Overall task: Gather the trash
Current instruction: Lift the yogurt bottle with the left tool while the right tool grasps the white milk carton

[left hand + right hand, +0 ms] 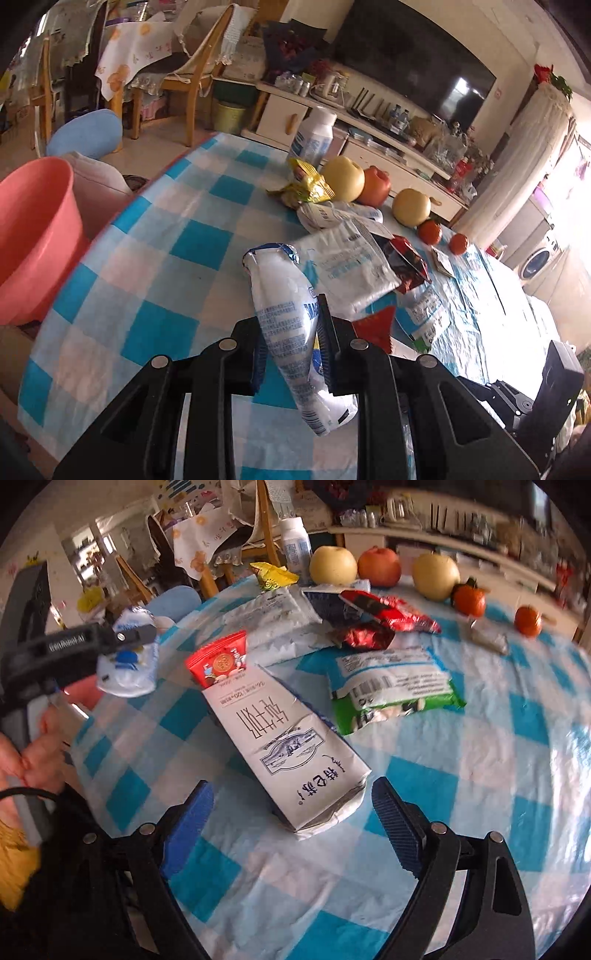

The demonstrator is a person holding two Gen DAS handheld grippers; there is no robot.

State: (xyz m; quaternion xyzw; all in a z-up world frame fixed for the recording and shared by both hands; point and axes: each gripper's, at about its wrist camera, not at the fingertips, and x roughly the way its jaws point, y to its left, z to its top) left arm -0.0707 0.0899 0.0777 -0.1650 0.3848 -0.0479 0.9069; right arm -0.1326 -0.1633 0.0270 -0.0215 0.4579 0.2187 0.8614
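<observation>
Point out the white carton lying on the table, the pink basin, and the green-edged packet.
white carton (pixel 286 753), right wrist view, on its printed top face.
pink basin (pixel 35 236), left wrist view, on its inner wall.
green-edged packet (pixel 397 683), right wrist view, on its white label panel.

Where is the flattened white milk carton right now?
In the right wrist view the white milk carton lies flat on the checked tablecloth, between the open right gripper's fingers, its far end under the red snack packet.

Lower end of the white wrapper (pixel 291 332) hidden behind black gripper arms; print too small to read. Pink basin (pixel 33 236) cut off at the left edge. Red packet (pixel 219 659) partly tucked under the flattened carton (pixel 284 746).
</observation>
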